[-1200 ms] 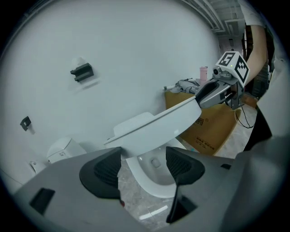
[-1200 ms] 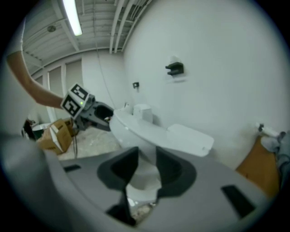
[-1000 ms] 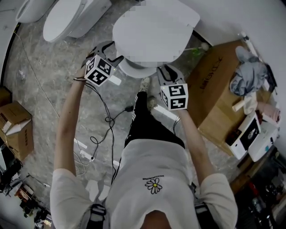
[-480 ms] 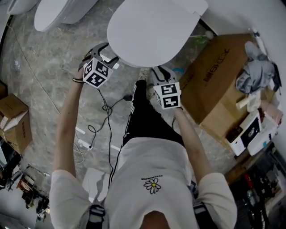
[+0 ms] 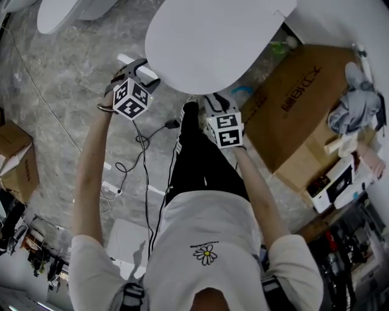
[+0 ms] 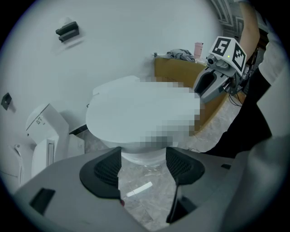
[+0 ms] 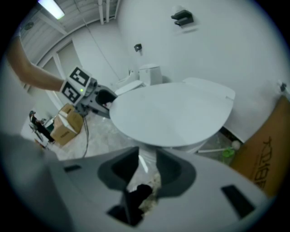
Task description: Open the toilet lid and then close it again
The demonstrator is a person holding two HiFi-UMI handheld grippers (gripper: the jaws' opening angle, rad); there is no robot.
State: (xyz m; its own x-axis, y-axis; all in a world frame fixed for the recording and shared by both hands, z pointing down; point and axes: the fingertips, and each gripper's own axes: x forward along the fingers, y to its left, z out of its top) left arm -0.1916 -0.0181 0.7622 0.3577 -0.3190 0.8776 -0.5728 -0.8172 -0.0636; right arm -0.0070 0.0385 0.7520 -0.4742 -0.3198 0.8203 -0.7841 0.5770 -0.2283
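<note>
The white toilet lid lies down flat over the bowl and fills the top of the head view. My left gripper hangs at the lid's front left edge. My right gripper hangs at its front right edge. In the left gripper view the lid sits just beyond the left gripper, which is open with only floor showing in the gap. In the right gripper view the lid is above the right gripper, which is partly open and holds nothing. Neither gripper visibly touches the lid.
A large cardboard box stands right of the toilet with clothes and small boxes on it. A second toilet is at the top left. Cables trail over the marble floor. Another box sits far left. The person's black trouser leg is between the grippers.
Both grippers have sunk along the toilet's front. The bowl rim that showed below the lid's front edge a second ago is now covered by the lid.
</note>
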